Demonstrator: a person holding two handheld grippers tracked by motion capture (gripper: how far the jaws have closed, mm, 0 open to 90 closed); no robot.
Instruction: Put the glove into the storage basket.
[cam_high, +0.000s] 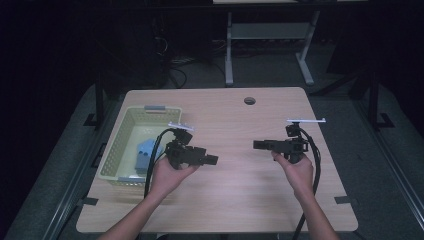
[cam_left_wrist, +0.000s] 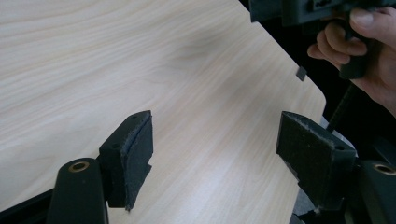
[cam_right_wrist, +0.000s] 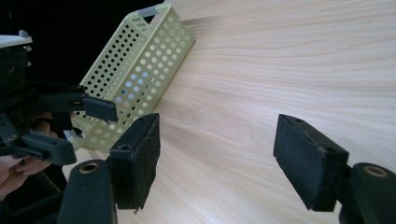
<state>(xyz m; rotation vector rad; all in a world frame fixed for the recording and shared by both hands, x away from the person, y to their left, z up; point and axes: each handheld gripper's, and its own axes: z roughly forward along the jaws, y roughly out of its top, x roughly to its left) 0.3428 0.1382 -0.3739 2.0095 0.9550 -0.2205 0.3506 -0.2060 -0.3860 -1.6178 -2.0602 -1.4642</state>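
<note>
Basket (cam_high: 131, 145) lengthwise away from the person

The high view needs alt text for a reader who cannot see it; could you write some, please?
Two hands hold a left hand-held gripper and right hand-held gripper above a wooden table, tips facing each other. A yellow basket at left holds a blue object.

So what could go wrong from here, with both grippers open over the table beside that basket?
The left gripper hangs open close to the yellow basket, so a sideways swing could knock its wall. Its cable trails over the basket's rim and might snag there. The right gripper faces the left one across bare table, so moving both inward risks a clash.
</note>
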